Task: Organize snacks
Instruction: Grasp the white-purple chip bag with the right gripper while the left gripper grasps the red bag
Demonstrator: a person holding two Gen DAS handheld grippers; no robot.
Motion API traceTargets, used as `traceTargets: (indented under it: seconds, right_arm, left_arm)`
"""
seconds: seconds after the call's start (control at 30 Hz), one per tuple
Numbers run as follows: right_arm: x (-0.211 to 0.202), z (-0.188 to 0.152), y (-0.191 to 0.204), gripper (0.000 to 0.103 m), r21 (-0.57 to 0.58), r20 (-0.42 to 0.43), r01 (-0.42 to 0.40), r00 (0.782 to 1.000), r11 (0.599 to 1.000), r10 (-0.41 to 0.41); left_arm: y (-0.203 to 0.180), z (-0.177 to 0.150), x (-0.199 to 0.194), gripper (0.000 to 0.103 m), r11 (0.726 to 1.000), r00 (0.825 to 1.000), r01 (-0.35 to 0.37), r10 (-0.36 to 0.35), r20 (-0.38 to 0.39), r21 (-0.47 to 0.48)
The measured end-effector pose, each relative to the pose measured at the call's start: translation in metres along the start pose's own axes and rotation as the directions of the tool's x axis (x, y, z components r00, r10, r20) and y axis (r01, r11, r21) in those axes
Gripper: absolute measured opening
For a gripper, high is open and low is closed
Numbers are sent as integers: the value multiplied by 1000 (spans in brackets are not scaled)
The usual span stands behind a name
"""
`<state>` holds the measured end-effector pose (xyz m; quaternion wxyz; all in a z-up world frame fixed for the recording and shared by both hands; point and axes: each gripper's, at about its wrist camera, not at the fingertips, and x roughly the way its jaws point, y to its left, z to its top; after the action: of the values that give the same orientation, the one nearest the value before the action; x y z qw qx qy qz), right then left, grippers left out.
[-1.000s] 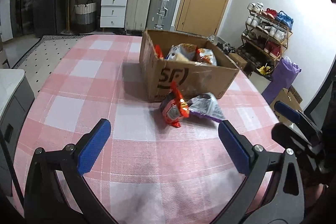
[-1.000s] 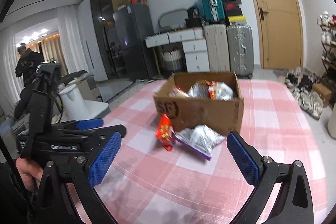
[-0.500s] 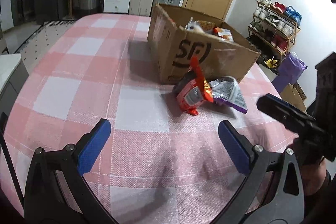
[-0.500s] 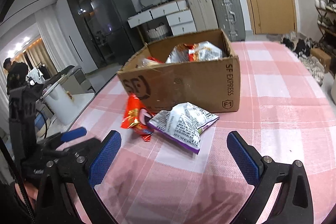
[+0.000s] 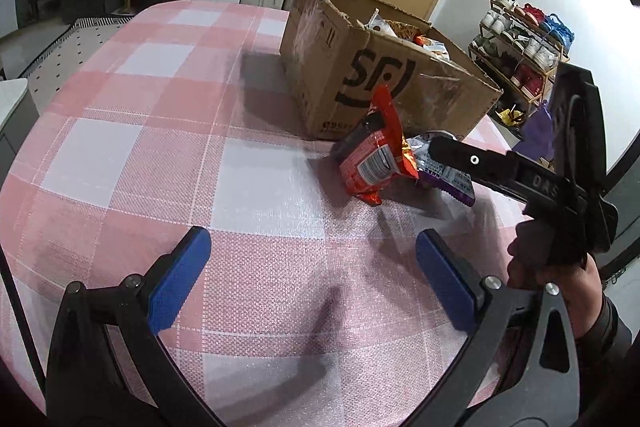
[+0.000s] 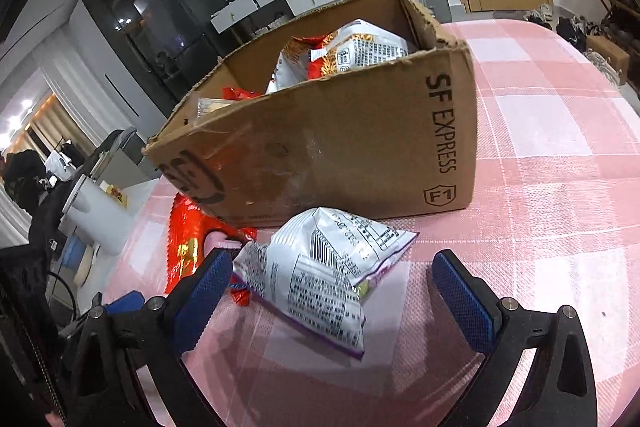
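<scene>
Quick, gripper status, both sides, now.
Left gripper: open, holding nothing, above the tablecloth.
Right gripper: open, jaws either side of the silver snack bag, not gripping.

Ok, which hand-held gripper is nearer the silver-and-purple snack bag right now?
Right. The right hand-held gripper is open with the silver-and-purple snack bag between its fingers; the left hand-held gripper hangs open farther back over the tablecloth.
</scene>
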<state>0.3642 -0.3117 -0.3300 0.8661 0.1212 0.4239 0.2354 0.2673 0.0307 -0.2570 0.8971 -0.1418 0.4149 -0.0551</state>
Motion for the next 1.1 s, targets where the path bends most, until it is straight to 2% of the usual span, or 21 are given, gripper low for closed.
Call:
traceTargets:
  seconds: [0.1, 0.13, 0.17, 0.27, 0.33, 0.53, 0.8, 1.1]
  right_arm:
    - [7, 3, 3, 100, -13, -11, 8, 1000, 1000, -8]
    - [10, 4, 4, 93, -22, -19, 3, 1000, 1000, -4]
    - [10, 3, 6, 92, -29, -15, 4, 1000, 1000, -4]
    - [12, 4, 6, 78, -40, -12, -11, 1000, 999, 10]
    - [11, 3, 4, 60, -32, -12, -47, 999, 998, 47]
    - [2, -5, 3, 54, -20, 1, -73, 997, 997, 73]
    - [-23, -18, -1, 54, 3, 42, -109, 993, 994, 109]
    - [-71, -31, -7, 54, -4, 137, -171, 976, 985, 170]
  left_arm:
    - [2, 0, 0, 102, 1000, 1000, 2, -2, -1, -11]
    - [2, 0, 2, 102, 1000, 1000, 2, -2, -2, -13]
    - [2, 1, 4, 102, 1000, 1000, 2, -2, -8, -15]
    - [2, 1, 3, 102, 1000, 1000, 3, -3, -17, -18]
    - [2, -1, 0, 102, 1000, 1000, 2, -2, -14, -14]
    - [-2, -3, -5, 102, 1000, 1000, -10, 10, -17, 0]
    - [-11, -6, -15, 102, 999, 1000, -28, 28, -12, 18]
    - [-25, -3, -30, 102, 997, 998, -65, 65, 7, 47]
